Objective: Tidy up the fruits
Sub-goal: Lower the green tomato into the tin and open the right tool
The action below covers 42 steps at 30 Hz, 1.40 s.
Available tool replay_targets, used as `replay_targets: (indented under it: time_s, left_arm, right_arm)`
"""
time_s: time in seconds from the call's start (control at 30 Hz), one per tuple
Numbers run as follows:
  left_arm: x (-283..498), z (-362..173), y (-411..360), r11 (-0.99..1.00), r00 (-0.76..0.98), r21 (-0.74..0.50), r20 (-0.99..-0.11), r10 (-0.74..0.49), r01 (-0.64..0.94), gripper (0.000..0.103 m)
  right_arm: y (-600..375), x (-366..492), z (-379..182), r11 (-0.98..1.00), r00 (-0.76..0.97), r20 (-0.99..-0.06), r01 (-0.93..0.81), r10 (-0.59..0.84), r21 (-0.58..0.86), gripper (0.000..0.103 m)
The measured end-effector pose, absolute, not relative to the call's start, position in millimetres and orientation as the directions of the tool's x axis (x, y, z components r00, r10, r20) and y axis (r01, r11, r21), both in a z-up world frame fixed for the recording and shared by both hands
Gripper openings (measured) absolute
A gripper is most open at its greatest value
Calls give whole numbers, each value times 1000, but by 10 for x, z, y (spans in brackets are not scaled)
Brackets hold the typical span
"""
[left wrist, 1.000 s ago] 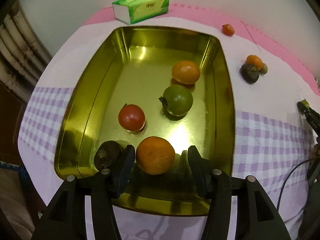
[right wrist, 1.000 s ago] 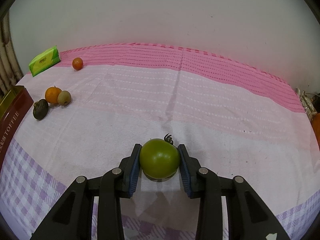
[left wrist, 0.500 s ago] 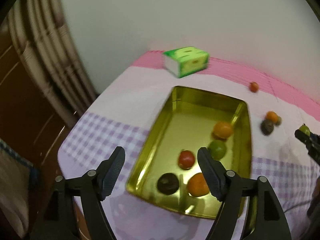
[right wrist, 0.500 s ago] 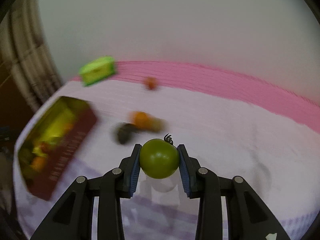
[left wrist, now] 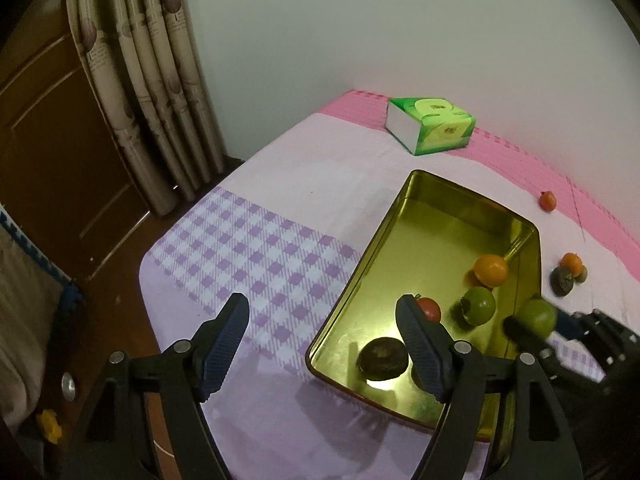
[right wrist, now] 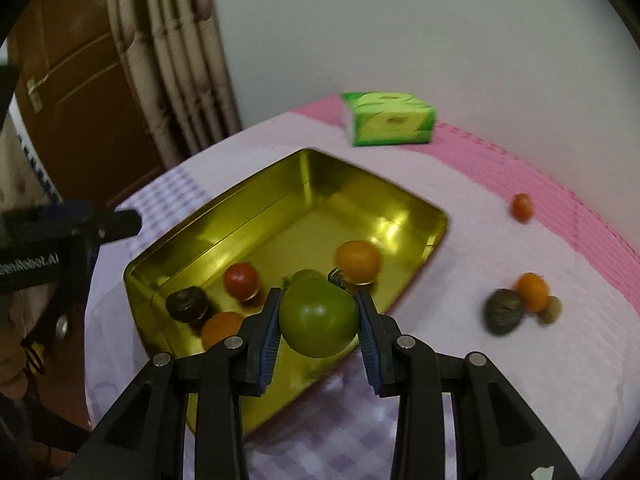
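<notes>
A gold tin tray (left wrist: 424, 216) (right wrist: 224, 220) holds an orange (left wrist: 491, 270), a green tomato (left wrist: 479, 306), a red tomato (left wrist: 429, 309) and a dark fruit (left wrist: 383, 359); the right wrist view shows one more orange (right wrist: 220, 326). My right gripper (right wrist: 319, 326) is shut on a green tomato (right wrist: 319, 322) above the tray's near right edge; it also shows in the left wrist view (left wrist: 538, 317). My left gripper (left wrist: 322, 340) is open and empty, raised left of the tray.
On the cloth right of the tray lie a small red fruit (right wrist: 522, 207), an orange (right wrist: 532, 291), a dark fruit (right wrist: 503, 312) and a small greenish one (right wrist: 553, 309). A green tissue box (left wrist: 432, 125) stands at the back. A curtain and door stand left.
My left gripper has let go of the orange in the tray, risen and swung left. My right gripper has carried the green tomato from the open cloth over to the tray.
</notes>
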State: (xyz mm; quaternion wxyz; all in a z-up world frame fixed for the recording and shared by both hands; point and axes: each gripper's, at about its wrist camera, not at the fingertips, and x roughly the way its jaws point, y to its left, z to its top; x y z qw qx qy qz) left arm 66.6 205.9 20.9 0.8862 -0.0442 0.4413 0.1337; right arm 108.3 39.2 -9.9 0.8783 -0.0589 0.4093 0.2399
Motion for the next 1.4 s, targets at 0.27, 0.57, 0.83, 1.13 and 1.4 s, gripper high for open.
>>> replay_targets:
  time_s: [0.27,0.57,0.83,1.13,1.4]
  left_arm:
    - [670,191,2088,961,563,5,-810,166,-276,76]
    - [706,101,2093,964,533,-29,-837,120,-264,76]
    - [708,92,2088,964,527,-22,-841,124,-264,76]
    - [707,88,2071,966,522,-13,-843,128,-257,76]
    - [715,64,2049,969,516,2,-846,133,-246,77]
  right_arm:
    - [625,1061,-249,857,515,-776,-511,364,63,34]
    - [679,1100,-313,859,513,-786,-511,345,43,35]
    - [685,1092,-328,862,514,-787,-505,341,43,35]
    - [615,1028,-223,867,545,-759,-495,357,52,44]
    - [-106,1040,-136,931,625,-722,-358,298,74,44]
